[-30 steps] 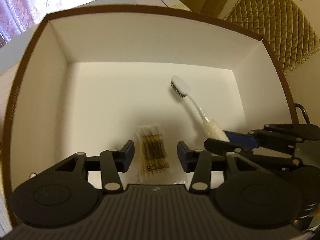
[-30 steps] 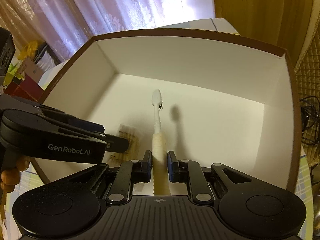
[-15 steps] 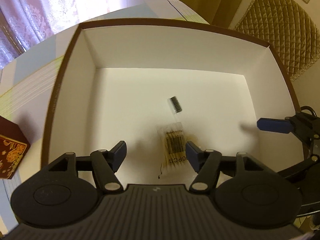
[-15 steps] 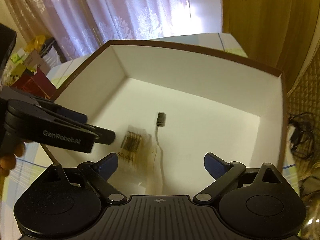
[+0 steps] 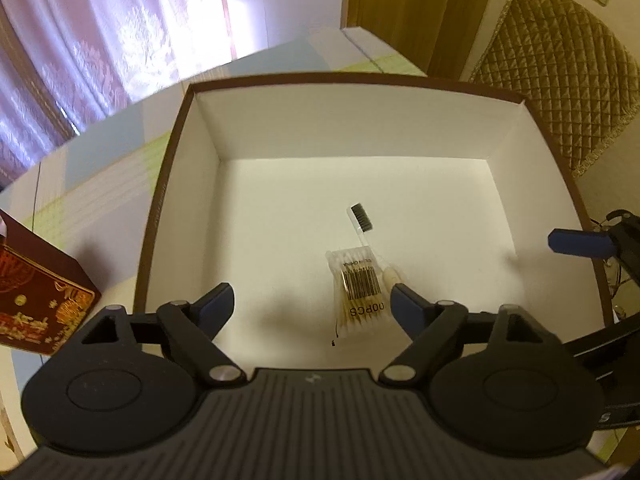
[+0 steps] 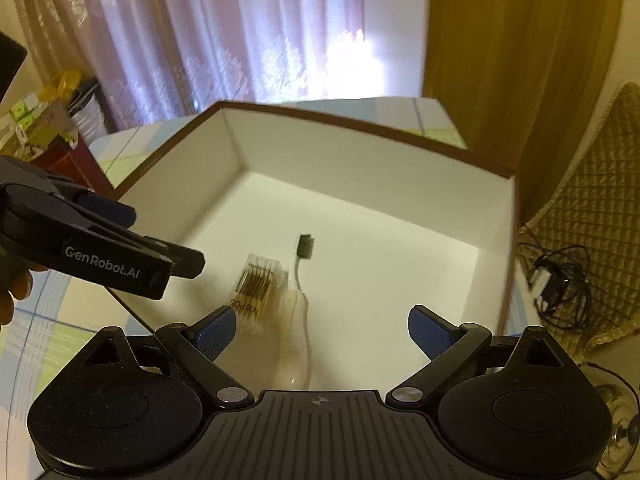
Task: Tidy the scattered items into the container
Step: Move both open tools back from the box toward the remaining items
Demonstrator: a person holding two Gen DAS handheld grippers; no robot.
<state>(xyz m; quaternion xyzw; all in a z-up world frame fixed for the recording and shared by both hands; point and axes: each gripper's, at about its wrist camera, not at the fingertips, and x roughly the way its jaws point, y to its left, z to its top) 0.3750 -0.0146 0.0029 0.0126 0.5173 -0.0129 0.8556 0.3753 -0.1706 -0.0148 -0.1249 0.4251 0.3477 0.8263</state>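
Note:
A brown-rimmed box with white inside holds a clear pack of cotton swabs and a toothbrush with dark bristles lying beside it. My left gripper hovers open above the box's near side, nothing between its fingers. My right gripper is also open and empty, raised over the box's near right side. In the left wrist view one blue pad of the right gripper shows at the right edge. The left gripper appears at the left in the right wrist view.
A dark red patterned box stands on the table left of the container. A quilted chair back and tangled cables lie to the right. Curtains hang behind. A hand holds the left gripper.
The right gripper let go of the toothbrush, which now lies in the box by the swabs. Both grippers opened wider and rose up and back from the box.

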